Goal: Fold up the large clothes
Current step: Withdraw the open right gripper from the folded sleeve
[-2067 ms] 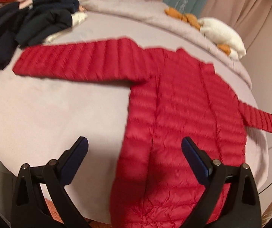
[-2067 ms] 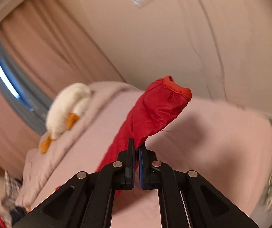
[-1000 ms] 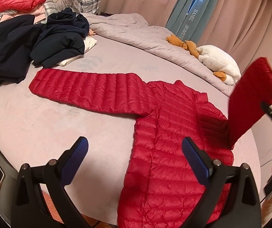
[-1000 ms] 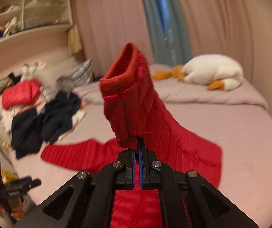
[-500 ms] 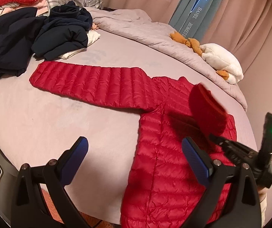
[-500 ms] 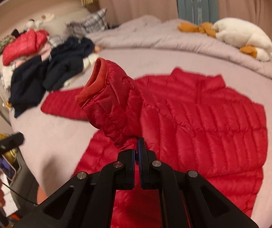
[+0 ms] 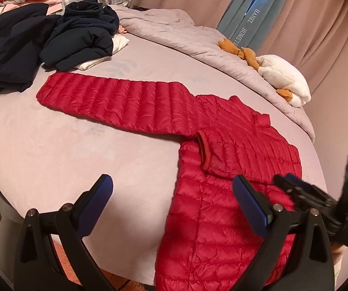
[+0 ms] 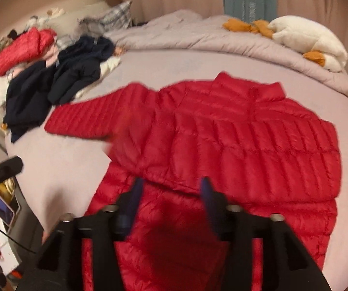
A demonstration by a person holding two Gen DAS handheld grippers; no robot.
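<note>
Left wrist view: red down jacket [image 7: 225, 194] flat on bed [image 7: 52, 150], hem at near edge; one sleeve [image 7: 115, 101] stretched toward dark clothes pile [image 7: 52, 36] at far left corner, other sleeve [image 7: 242, 152] folded across chest. Left gripper [image 7: 174, 198] wide open, empty, over near edge. Right gripper [image 8: 170, 194] jaws just opened, nothing between, above jacket. Plush toy [image 7: 283, 80] at far right edge.
</note>
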